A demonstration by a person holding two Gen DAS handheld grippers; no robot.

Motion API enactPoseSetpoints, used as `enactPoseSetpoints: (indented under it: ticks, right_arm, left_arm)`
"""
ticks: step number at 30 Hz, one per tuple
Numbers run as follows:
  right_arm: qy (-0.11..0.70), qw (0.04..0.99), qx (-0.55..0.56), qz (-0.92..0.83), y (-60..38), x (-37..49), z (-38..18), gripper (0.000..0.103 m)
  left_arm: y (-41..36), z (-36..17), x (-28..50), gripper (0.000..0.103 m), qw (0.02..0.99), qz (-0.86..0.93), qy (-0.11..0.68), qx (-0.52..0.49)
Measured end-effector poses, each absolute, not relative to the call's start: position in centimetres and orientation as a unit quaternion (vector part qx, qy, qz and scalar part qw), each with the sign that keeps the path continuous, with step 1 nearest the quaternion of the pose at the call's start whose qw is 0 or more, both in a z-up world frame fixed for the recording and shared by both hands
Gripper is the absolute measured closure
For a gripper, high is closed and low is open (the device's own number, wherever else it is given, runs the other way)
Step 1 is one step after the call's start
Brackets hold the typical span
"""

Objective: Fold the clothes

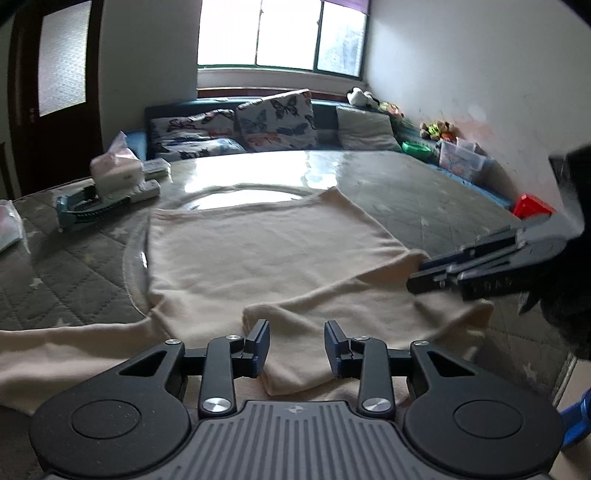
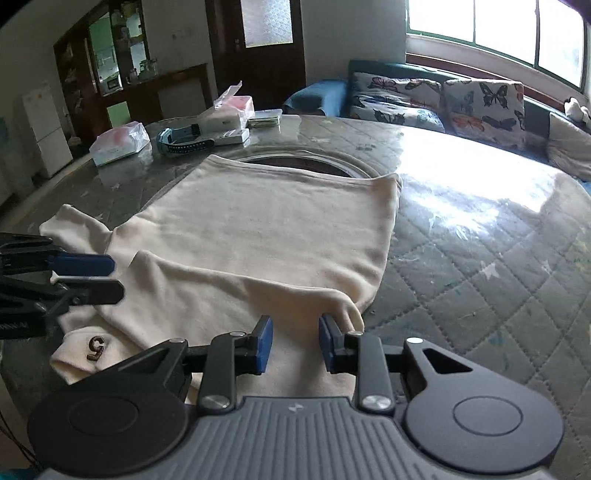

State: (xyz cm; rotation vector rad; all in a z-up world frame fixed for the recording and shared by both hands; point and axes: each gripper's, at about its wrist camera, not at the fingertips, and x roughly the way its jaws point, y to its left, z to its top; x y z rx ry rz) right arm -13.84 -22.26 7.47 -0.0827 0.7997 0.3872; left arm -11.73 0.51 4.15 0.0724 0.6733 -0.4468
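On the quilted grey bench [image 2: 480, 266], under a clear glossy cover, a cream garment [image 2: 266, 229] is laid flat, its body spread toward the middle of the surface and its near edge lying close to the front rim. One sleeve [image 2: 207, 291] is seen folded across the lower part of the body, its cuff end [image 1: 295, 369] lying between the fingers of the left tongs [image 1: 297, 347]. The left tongs are shown released: both blue pads stand apart and clear of the cloth, with the folded cuff beneath the gap. The right tongs [image 2: 295, 343] are likewise shown released, the pads parted above the near hem, where a raised fold of fabric [image 2: 347, 310] lies just beside the right-hand pad; whether that pad touches the fold cannot be told. In the right wrist view a small dark mark shaped like a "5" [image 2: 96, 344] is seen on the garment's near left corner. In each wrist view the other tongs are visible at the frame's edge, hanging over the garment's side. At the far left of the bench lie a tissue pack [image 1: 116, 170], a blue wristwatch [image 2: 181, 142] and a plastic-wrapped packet [image 2: 120, 142]. Behind the bench, butterfly-print cushions [image 1: 277, 120] are propped on a sofa below a bright window [image 1: 280, 33].
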Motion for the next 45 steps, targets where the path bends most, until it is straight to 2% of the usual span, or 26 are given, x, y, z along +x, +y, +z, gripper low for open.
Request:
enactPoseSetpoints:
  ticks: [18, 23, 28, 34, 38, 45]
  right_arm:
    - [0.379, 0.904, -0.077, 0.183, -21.6, -13.4, 7.1, 0.076]
    - [0.38, 0.901, -0.075, 0.198, -21.0, -14.0, 7.7, 0.072]
    - [0.387, 0.891, -0.097, 0.216, -19.2, -14.6, 6.8, 0.068]
    - [0.378, 0.886, -0.11, 0.244, -17.3, -14.8, 7.4, 0.068]
    - [0.371, 0.881, -0.119, 0.267, -15.3, -14.6, 7.5, 0.063]
    - [0.377, 0.874, -0.127, 0.281, -13.4, -14.3, 6.7, 0.063]
  left_arm:
    - [1.8, 3.3, -11.5, 0.07, 0.917, -0.2, 0.345, 0.025]
    - [3.5, 4.3, -12.5, 0.069, 0.925, -0.185, 0.33, 0.017]
    - [6.2, 5.1, -13.4, 0.067, 0.936, -0.143, 0.322, -0.003]
    - [10.9, 5.3, -13.9, 0.065, 0.944, -0.056, 0.324, -0.026]
    - [14.1, 5.6, -14.2, 0.061, 0.946, 0.004, 0.32, -0.045]
    - [18.7, 5.6, -14.8, 0.057, 0.942, 0.111, 0.308, -0.07]
